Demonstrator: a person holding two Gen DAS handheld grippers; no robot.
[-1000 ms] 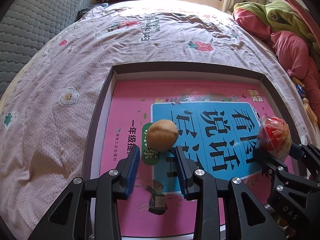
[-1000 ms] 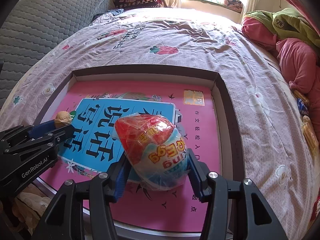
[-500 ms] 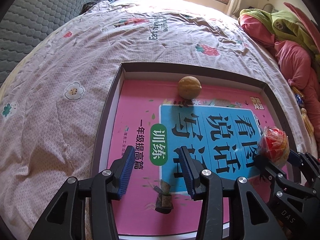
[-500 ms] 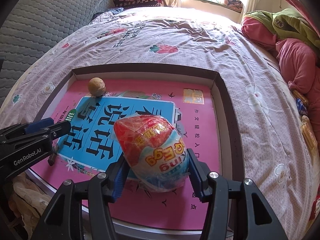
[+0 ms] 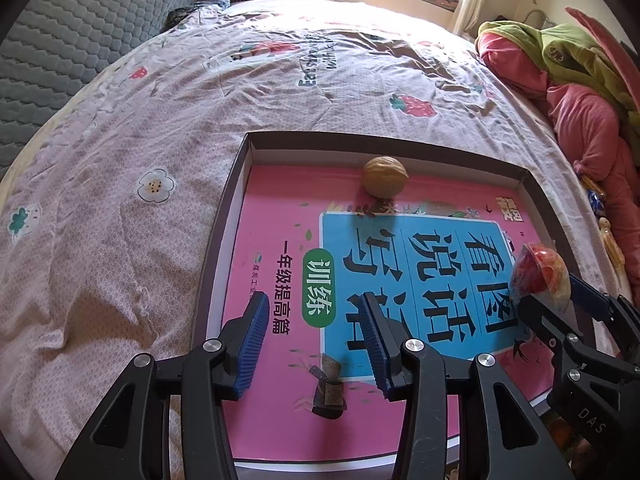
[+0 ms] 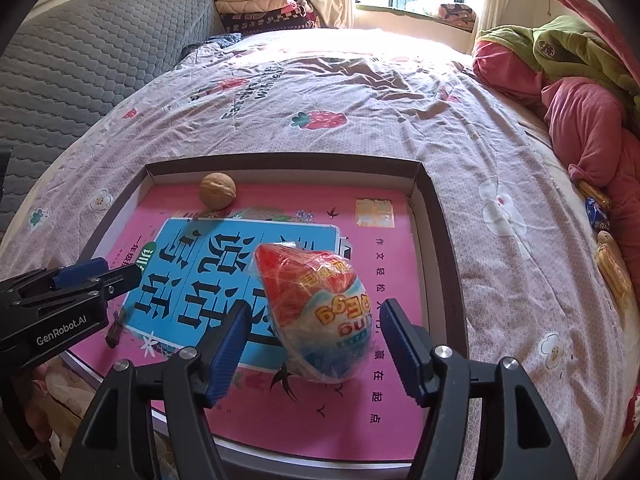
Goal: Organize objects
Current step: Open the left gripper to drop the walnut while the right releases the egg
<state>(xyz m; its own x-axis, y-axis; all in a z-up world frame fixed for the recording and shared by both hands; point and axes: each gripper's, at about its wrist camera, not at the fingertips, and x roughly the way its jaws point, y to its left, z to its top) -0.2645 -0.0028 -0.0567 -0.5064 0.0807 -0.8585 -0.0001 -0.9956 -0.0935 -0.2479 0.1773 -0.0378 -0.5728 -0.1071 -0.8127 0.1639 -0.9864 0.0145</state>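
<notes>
Left gripper (image 5: 312,342) open and empty above the near part of the tray (image 5: 224,216). Right gripper (image 6: 312,346) spread, apparently clear of the wrapped egg (image 6: 316,314) between its pads. Walnut (image 5: 385,177) resting by the tray's far wall, on the pink book (image 5: 276,272).

Your left gripper (image 5: 314,344) and right gripper (image 6: 314,350) are black frames with silver screws and ribbed blue pads (image 5: 252,344). White lettering reads "GenRobot.AI" on one and "DAS" on the other.
</notes>
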